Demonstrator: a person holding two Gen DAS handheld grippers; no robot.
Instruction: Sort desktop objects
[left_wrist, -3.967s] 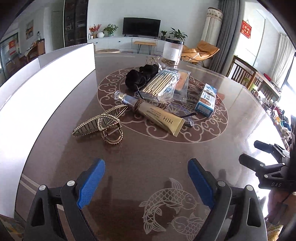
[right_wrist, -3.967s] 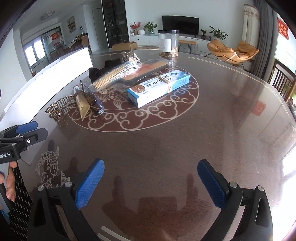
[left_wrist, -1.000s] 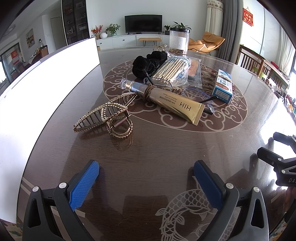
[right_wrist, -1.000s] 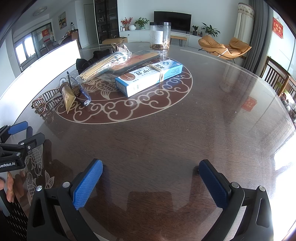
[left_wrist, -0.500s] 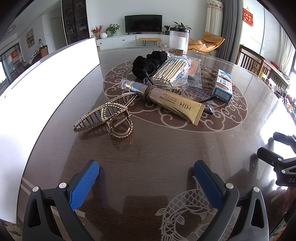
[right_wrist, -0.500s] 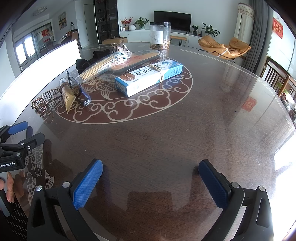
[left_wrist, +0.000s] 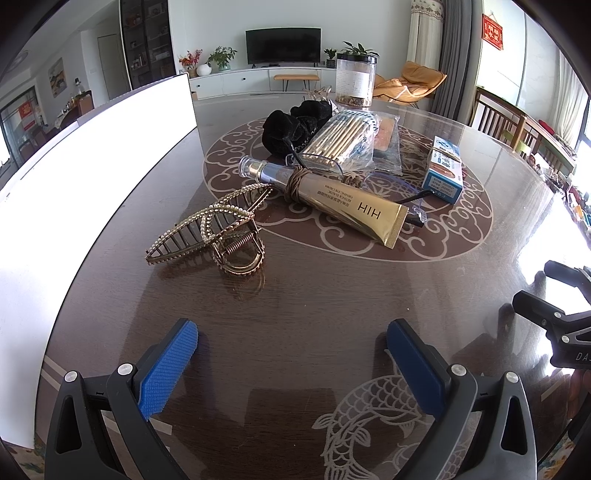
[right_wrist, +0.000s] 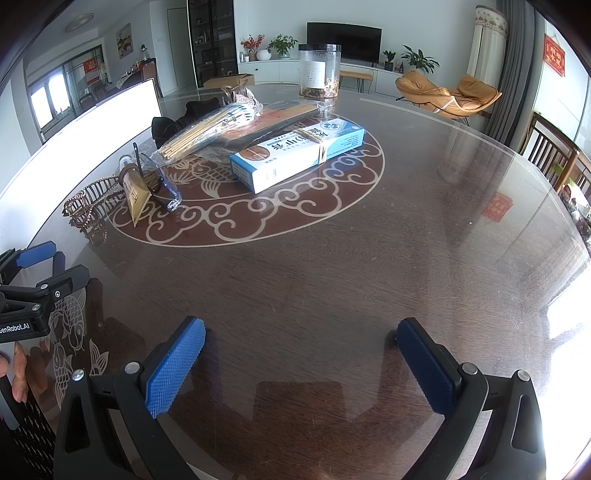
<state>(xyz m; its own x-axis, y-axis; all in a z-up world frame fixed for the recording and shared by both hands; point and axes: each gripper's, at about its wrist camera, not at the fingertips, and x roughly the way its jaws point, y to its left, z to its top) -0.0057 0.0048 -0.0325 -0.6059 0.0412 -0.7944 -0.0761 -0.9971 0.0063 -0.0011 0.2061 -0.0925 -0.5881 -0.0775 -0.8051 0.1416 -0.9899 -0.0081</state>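
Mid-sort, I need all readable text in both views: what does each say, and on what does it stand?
"HIH" on the gold tube; the small lines beside it are too small to read.
"GenRobot.AI", first letter cut off, on the left tool.
"DAS", cut by the frame edge, on the right tool.
Blue and white box: Chinese print, too blurred to read.
Jar label: unreadable.

On the desk (left_wrist: 332, 302) a gold hair claw (left_wrist: 218, 232) lies on its side. Just beyond it a gold tube (left_wrist: 332, 195) lies flat, with a brown cord wound round it. Farther back sit a black scrunchie (left_wrist: 295, 127), a bagged bundle of sticks (left_wrist: 340, 140) and, to the right, a blue-and-white box (left_wrist: 445, 168).
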